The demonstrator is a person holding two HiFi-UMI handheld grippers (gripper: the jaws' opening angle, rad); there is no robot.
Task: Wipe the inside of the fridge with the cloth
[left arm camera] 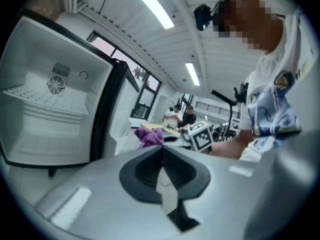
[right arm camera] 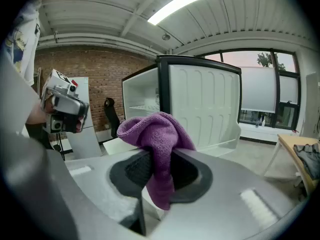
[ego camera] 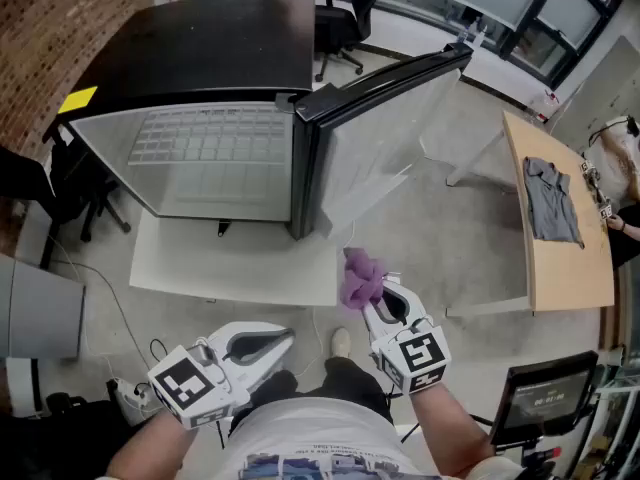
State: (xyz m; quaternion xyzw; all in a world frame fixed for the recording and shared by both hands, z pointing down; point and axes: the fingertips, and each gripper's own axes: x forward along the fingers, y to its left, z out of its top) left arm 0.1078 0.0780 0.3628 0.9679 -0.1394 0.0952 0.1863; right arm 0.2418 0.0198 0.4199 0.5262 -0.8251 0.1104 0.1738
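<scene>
A small black fridge (ego camera: 210,58) stands on a low white platform with its door (ego camera: 385,118) swung open to the right. Its white inside (left arm camera: 47,109) shows a wire shelf and a round fan grille. My right gripper (ego camera: 372,290) is shut on a purple cloth (ego camera: 360,276), which bunches above the jaws and hangs between them (right arm camera: 160,154). It is held in front of the door's lower edge, outside the fridge. My left gripper (ego camera: 285,340) is shut with nothing in it, low at the left, its jaws pointing right.
A wooden table (ego camera: 560,238) with a grey garment (ego camera: 550,200) stands at the right. Office chairs (ego camera: 340,18) are behind the fridge, and a black chair (ego camera: 60,188) at its left. A monitor (ego camera: 545,398) is at lower right. My foot (ego camera: 341,342) rests on the concrete floor.
</scene>
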